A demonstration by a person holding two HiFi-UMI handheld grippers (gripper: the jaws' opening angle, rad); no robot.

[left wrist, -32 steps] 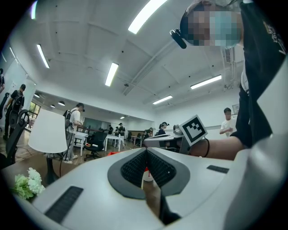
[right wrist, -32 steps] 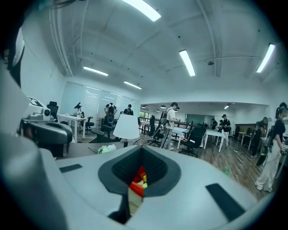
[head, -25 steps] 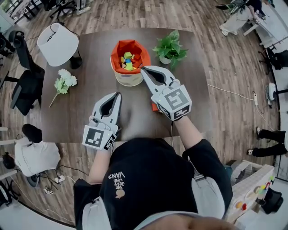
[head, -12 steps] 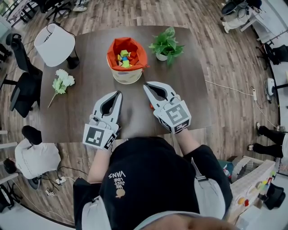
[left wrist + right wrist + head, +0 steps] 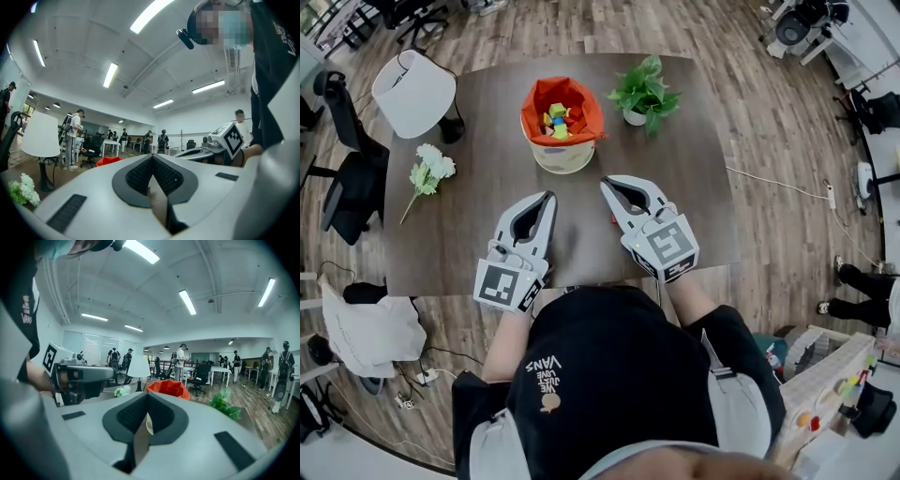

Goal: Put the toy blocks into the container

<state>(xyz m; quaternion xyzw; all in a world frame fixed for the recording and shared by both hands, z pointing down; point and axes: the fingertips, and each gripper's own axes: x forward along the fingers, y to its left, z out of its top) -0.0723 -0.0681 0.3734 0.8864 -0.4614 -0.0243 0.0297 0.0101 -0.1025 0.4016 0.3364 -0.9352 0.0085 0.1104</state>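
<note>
Blocks (image 5: 558, 120) lie inside container (image 5: 564, 159) on table (image 5: 487, 122), beyond left gripper (image 5: 547, 195) and right gripper (image 5: 606, 182). Left gripper view: jaws clenched, nothing between. Right gripper view: jaws clenched, empty; container ahead.

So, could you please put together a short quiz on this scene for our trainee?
1. True or false: the right tongs are shut with nothing between them.
2. In the head view, what stands just right of the container? A lamp; B potted plant; C white flowers.
3. Fill in: the toy blocks lie inside a container with a lining coloured ____.

Key: 1 true; 2 B; 3 orange.
</note>
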